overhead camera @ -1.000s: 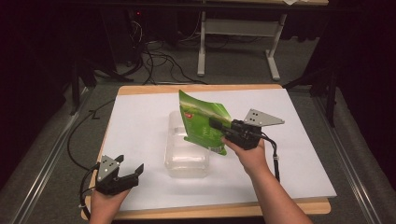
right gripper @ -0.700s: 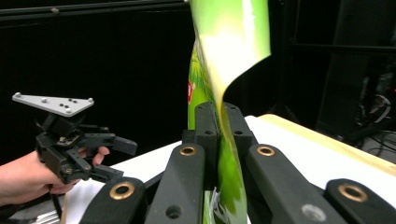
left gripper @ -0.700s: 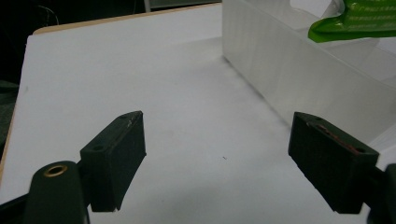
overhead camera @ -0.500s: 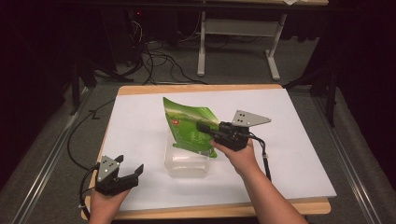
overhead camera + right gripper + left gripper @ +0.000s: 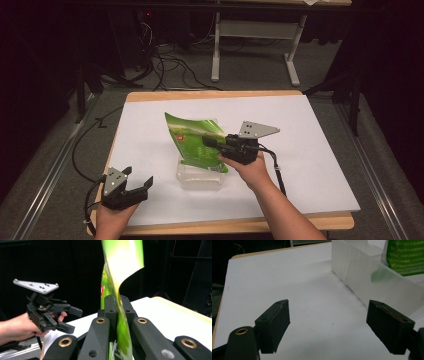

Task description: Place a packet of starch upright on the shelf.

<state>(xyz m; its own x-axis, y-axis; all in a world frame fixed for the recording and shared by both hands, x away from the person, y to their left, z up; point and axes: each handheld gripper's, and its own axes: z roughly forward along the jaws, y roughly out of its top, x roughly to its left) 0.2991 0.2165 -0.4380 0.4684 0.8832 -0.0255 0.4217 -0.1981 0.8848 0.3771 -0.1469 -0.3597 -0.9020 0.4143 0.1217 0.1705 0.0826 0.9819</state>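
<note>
Two hand-held grippers share the job: the right hand-held gripper (image 5: 209, 142) pinches the glossy green foil pouch (image 5: 197, 142) by its edge, tilted over the clear plastic container (image 5: 200, 176) (presumably for lowering in), while the left hand-held gripper (image 5: 139, 184) waits wide-jawed on the white tabletop (image 5: 310, 150).

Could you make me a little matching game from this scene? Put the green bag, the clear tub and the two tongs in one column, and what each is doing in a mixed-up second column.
Things:
1. glossy green foil bag
2. clear plastic tub
3. left tongs
4. right tongs

States:
A. jaws spread wide, nothing between them
B. standing on the white table sheet, below the bag
C. jaws shut, pinching something thin
D. held up in the air, tilted

Pairs: 1-D, 2-B, 3-A, 4-C
</note>
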